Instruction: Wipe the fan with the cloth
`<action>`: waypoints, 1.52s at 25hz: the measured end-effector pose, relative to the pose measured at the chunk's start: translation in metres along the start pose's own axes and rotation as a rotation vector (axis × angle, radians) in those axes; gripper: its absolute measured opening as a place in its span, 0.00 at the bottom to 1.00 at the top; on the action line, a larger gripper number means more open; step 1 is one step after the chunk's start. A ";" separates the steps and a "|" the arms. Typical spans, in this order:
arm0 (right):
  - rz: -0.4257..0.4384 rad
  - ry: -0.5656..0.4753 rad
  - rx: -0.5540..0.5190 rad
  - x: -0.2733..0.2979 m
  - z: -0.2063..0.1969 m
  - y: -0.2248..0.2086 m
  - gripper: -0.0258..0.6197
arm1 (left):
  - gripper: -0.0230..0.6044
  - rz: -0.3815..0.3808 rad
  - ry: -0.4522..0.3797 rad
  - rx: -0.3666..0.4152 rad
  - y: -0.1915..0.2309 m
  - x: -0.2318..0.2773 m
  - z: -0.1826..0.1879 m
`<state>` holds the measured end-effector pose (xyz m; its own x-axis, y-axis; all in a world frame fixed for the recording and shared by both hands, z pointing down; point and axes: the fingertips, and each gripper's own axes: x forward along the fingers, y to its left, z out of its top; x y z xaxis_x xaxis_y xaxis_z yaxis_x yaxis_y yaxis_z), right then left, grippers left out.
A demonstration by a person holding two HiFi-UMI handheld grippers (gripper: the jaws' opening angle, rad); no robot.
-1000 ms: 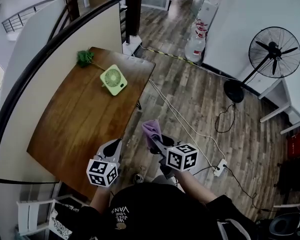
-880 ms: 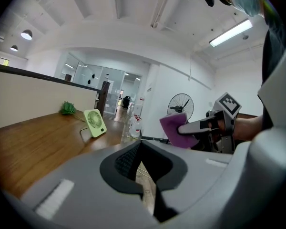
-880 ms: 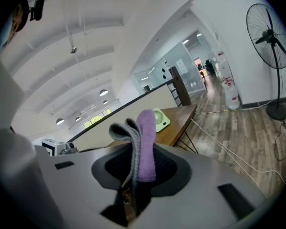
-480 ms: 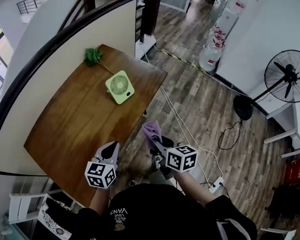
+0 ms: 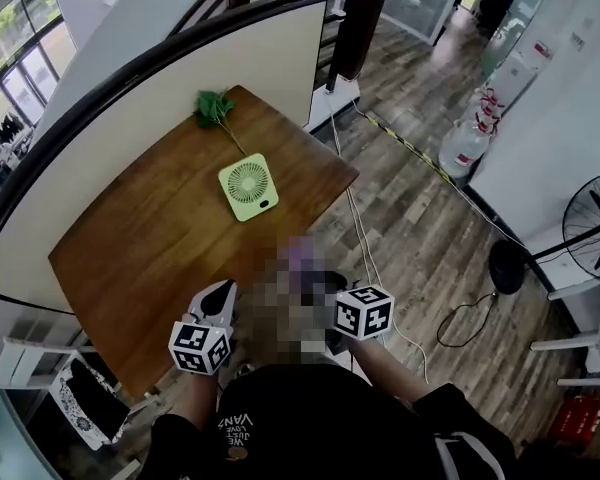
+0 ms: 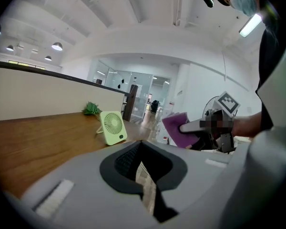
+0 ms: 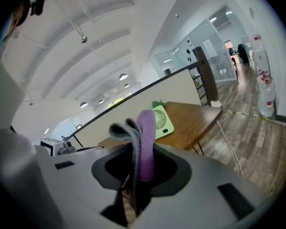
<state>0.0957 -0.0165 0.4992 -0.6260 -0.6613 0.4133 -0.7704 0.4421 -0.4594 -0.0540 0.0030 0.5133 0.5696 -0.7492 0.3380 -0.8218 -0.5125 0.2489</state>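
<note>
A small light-green fan (image 5: 248,187) stands on the wooden table (image 5: 130,248), well ahead of both grippers. It shows again in the left gripper view as the fan (image 6: 113,127), and behind the cloth in the right gripper view as the fan (image 7: 162,120). My right gripper (image 7: 136,144) is shut on a folded purple and grey cloth (image 7: 144,135), off the table's right edge; a mosaic patch hides its jaws in the head view. My left gripper (image 5: 218,298) is shut and empty over the table's near corner.
A green leafy sprig (image 5: 213,106) lies at the table's far corner behind the fan. A partition wall with a dark rail (image 5: 180,48) runs along the table's left side. Cables (image 5: 365,258) cross the wood floor; water bottles (image 5: 465,143) and a standing fan (image 5: 595,218) are at the right.
Both grippers have come forward toward the table and turned left, so the fan sits nearer the middle of the view. The cloth stays clamped in the right gripper; the left stays shut.
</note>
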 end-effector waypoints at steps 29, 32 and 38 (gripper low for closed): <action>0.147 0.102 -0.092 0.112 0.047 -0.041 0.19 | 0.06 0.160 -0.019 -0.105 0.086 0.081 0.003; 0.150 0.112 -0.114 0.135 0.051 -0.039 0.19 | 0.06 0.142 -0.012 -0.124 0.104 0.096 0.004; 0.172 0.121 -0.154 0.175 0.062 -0.034 0.19 | 0.24 0.073 0.032 -0.153 0.126 0.133 0.000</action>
<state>0.0202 -0.1847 0.5381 -0.7521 -0.4956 0.4345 -0.6550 0.6351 -0.4094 -0.0821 -0.1613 0.5896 0.5110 -0.7670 0.3879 -0.8505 -0.3857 0.3577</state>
